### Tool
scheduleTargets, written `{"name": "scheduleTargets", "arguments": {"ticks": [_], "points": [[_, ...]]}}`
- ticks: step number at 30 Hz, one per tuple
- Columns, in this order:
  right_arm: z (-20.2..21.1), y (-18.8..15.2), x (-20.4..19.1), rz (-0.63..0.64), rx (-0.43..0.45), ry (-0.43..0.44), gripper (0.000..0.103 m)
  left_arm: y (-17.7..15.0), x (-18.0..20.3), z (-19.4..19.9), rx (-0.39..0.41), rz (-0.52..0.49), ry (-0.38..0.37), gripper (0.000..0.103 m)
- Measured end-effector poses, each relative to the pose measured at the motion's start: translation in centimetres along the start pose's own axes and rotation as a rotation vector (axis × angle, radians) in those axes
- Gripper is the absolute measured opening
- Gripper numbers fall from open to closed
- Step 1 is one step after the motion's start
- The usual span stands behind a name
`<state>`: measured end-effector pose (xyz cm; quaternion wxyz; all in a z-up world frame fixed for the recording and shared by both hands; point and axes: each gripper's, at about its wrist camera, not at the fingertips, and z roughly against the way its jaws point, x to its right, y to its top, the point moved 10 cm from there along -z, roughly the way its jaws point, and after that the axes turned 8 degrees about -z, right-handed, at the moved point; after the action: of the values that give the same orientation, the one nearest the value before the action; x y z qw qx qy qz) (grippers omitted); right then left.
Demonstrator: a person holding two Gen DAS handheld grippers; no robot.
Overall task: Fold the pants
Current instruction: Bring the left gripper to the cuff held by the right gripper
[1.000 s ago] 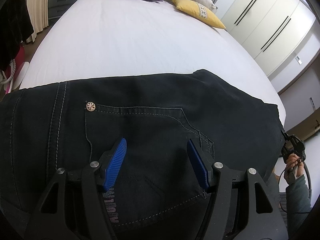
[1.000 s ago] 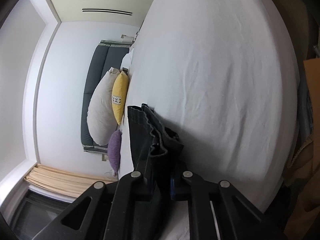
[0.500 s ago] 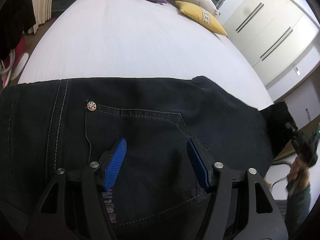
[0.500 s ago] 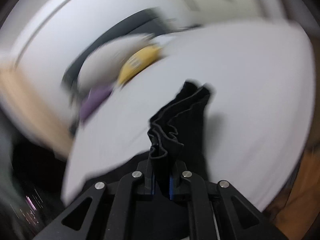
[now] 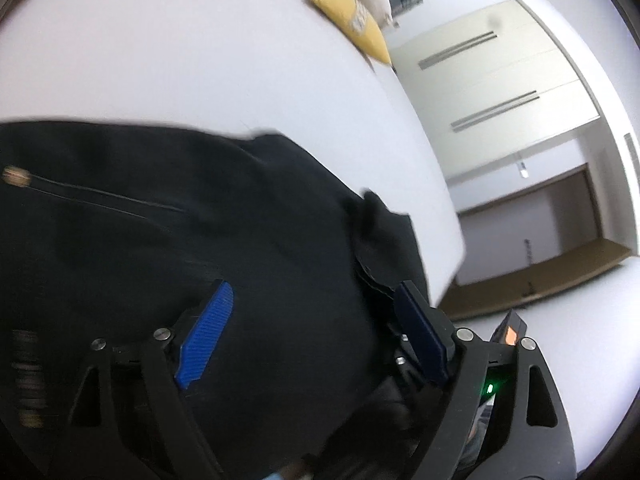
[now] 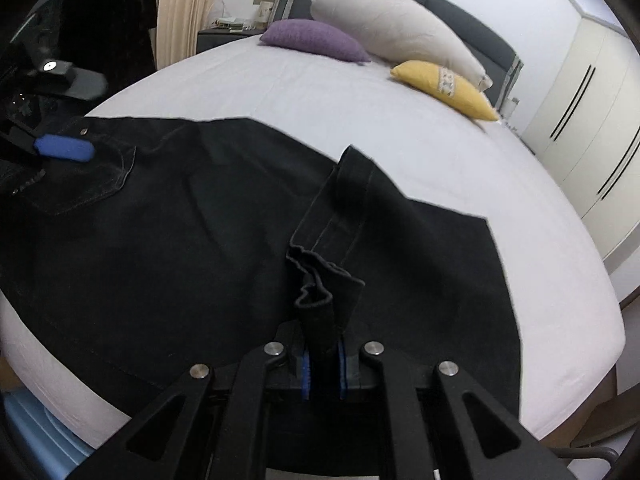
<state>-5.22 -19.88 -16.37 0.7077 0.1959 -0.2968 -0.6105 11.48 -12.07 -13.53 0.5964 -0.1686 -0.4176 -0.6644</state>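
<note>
The black pants [image 6: 168, 240] lie spread out flat on the white bed [image 6: 440, 152], filling the low and left part of the right wrist view; their leg end is folded up and bunched, and it goes straight down into the right gripper [image 6: 322, 372] at 6 o'clock. That gripper is squeezed tight on the cloth, with the blue pads [image 6: 306, 376] pressed on each side of it; the bunch of cloth stands up just above the pads.

The left gripper [image 5: 316, 320] hangs over the top part of the pants [image 5: 200, 240], near the back pocket [image 6: 80, 184] and its little metal stud [image 5: 16, 176]; its blue fingers [image 5: 206, 346] are spread wide apart and pinch nothing, and the dark cloth fills the space between them (this view is blurry, so I cannot tell if the tips touch the cloth). In the right wrist view this gripper shows at 9 o'clock, with one blue tip over the pocket.

At 12 o'clock, far up the bed, sit a purple pillow [image 6: 316, 40], a big white pillow [image 6: 400, 28] and a yellow pillow [image 6: 444, 88], well apart from the pants; white closet doors [image 6: 592, 120] stand at 3 o'clock.
</note>
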Motion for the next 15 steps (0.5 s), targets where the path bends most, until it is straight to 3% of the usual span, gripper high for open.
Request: {"name": "scheduleTargets", "arguments": {"ticks": [2, 5, 9, 15], "points": [[0.7, 0.3, 0.0, 0.017, 0.031, -0.023, 0.011, -0.2, 1.5, -2.2, -0.058, 0.016, -0.061, 0.083], [2.4, 1.1, -1.2, 0.055, 0.094, -0.065, 0.011, -0.4, 2.5, -4.6, -0.126, 0.026, -0.069, 0.083], [4.3, 1.3, -3.3, 0.134, 0.183, -0.094, 0.011, 0.2, 3.2, -5.8, -0.145, 0.046, -0.105, 0.083], [4.9, 0.7, -6.5, 0.217, 0.214, -0.074, 0.011, 0.1, 1.8, -7.3, -0.185, 0.124, -0.132, 0.083]]}}
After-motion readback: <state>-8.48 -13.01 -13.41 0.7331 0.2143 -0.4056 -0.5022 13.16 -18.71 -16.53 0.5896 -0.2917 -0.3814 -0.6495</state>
